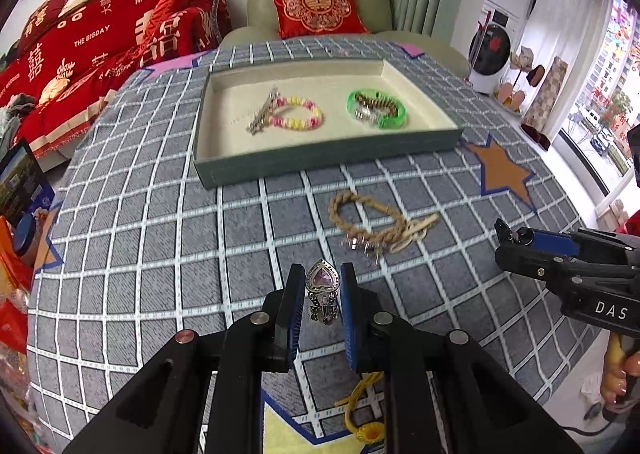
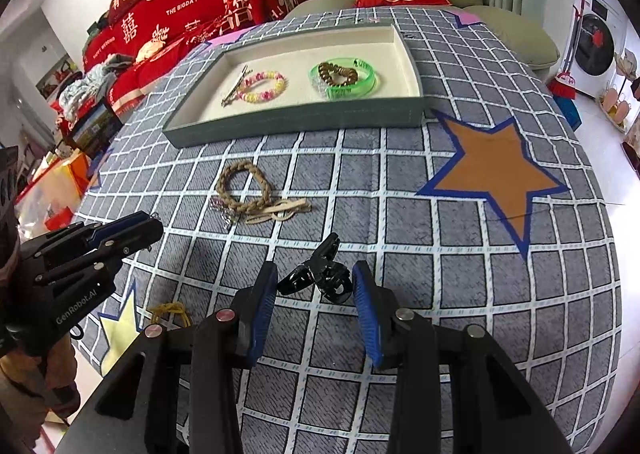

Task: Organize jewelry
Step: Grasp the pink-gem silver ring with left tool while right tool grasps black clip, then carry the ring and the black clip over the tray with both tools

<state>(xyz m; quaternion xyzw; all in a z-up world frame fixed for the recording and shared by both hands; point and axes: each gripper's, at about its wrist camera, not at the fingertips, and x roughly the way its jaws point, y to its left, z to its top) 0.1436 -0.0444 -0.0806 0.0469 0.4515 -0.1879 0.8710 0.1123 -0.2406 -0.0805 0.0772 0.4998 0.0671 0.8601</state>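
Observation:
My left gripper [image 1: 322, 274] is shut on a silver ornament with a purple heart stone [image 1: 322, 280], held just above the checked cloth. My right gripper [image 2: 316, 274] is shut on a black claw hair clip [image 2: 320, 274], which spans the gap between both blue pads. Beyond them stands a green tray [image 1: 320, 153] [image 2: 296, 121] with a cream lining. It holds a pink and yellow bead bracelet [image 1: 298, 113], a silver hairpin [image 1: 262, 113] and a green bangle [image 1: 376, 109] with brown beads inside. A tan braided bracelet [image 1: 372, 219] [image 2: 244, 189] lies on the cloth in front of the tray.
A yellow cord [image 1: 362, 410] [image 2: 170, 312] lies near the table's front edge, under the left gripper. An orange star [image 2: 492, 173] is printed on the cloth at the right. A green armchair with a red cushion [image 1: 316, 7] stands behind the table, and a red-covered sofa [image 1: 100, 37] to the left.

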